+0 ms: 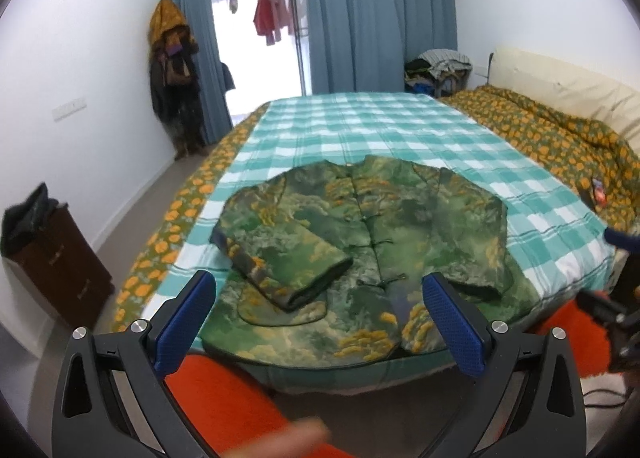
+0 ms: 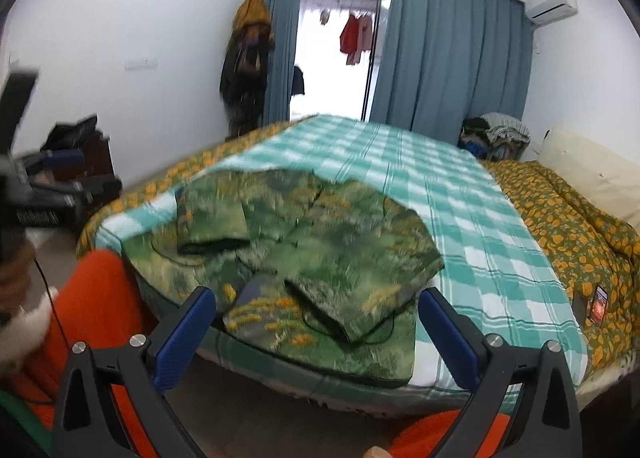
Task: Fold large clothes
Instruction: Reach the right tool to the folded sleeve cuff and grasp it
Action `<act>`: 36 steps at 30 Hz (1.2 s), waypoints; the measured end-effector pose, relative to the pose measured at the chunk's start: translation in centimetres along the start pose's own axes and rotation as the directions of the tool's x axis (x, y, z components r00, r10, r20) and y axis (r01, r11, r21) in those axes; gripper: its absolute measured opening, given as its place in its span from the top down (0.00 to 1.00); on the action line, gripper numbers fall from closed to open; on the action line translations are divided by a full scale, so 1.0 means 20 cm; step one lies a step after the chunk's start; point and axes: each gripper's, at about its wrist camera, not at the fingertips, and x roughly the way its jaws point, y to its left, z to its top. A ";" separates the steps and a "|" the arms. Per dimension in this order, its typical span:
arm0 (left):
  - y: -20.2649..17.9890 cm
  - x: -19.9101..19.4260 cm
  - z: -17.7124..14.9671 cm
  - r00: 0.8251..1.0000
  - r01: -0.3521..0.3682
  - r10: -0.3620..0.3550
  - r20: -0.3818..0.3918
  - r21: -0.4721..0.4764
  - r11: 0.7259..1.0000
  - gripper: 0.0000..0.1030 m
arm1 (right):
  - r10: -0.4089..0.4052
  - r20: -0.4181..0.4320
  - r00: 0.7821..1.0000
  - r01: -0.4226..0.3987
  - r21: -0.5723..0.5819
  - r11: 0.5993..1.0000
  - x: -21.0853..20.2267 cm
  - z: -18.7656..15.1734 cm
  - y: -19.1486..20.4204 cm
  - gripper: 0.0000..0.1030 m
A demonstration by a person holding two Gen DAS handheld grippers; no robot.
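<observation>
A green padded jacket (image 1: 360, 226) (image 2: 320, 226) with yellow motifs lies front-up at the near edge of the bed (image 1: 360, 126) (image 2: 460, 198), on a teal checked sheet. Both sleeves are folded inward over its buttoned front. In the left wrist view my left gripper (image 1: 318, 294) hovers just short of the hem, jaws wide apart, with nothing between the blue pads (image 1: 188, 322). My right gripper (image 2: 316, 298) stands open too, empty, near the jacket's right lower corner and folded right sleeve (image 2: 340, 310). The right wrist view is motion-blurred.
An orange-flowered quilt (image 1: 560, 138) (image 2: 568, 218) is bunched along the bed's right side with a phone (image 2: 599, 304) on it. A dark cabinet (image 1: 60, 258) stands left by the wall. The person's orange trousers (image 1: 224, 398) (image 2: 96, 298) fill the near foreground. A clothes-laden chair (image 1: 440, 66) sits beyond the bed.
</observation>
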 end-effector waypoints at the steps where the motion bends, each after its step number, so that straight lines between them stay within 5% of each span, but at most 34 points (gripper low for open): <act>1: 0.01 0.00 0.00 1.000 -0.004 0.004 -0.006 -0.007 1.000 0.00 | 0.015 -0.007 1.000 -0.015 0.011 1.000 0.02 -0.01 -0.01 0.00; 7: 0.08 0.07 -0.01 0.999 -0.015 0.012 -0.042 -0.061 0.998 0.00 | 0.010 -0.124 0.992 -0.008 0.016 1.000 0.22 -0.04 -0.13 0.00; 12: 0.11 0.18 -0.04 0.993 0.017 -0.030 -0.111 -0.115 0.993 0.00 | -0.031 -0.270 0.962 0.009 -0.083 0.996 0.58 -0.13 -0.16 0.00; 21: 0.05 0.35 -0.09 0.978 0.007 -0.027 -0.206 -0.100 0.995 0.00 | -0.080 -0.295 0.952 0.003 -0.253 0.967 1.09 -0.18 -0.02 0.01; 26: 0.04 0.42 -0.12 0.968 0.004 -0.028 -0.248 -0.095 0.995 0.00 | -0.031 -0.344 0.938 -0.022 -0.150 0.988 1.25 -0.20 -0.11 0.02; 29: 0.02 0.45 -0.13 0.962 0.007 -0.030 -0.272 -0.086 0.996 0.00 | 0.047 -0.363 0.931 -0.075 -0.064 0.995 1.26 -0.21 -0.13 0.15; 36: -0.06 0.48 -0.13 0.955 0.026 -0.041 -0.293 -0.055 0.998 0.00 | 0.230 -0.344 0.910 -0.201 0.118 0.972 1.18 -0.16 -0.19 0.83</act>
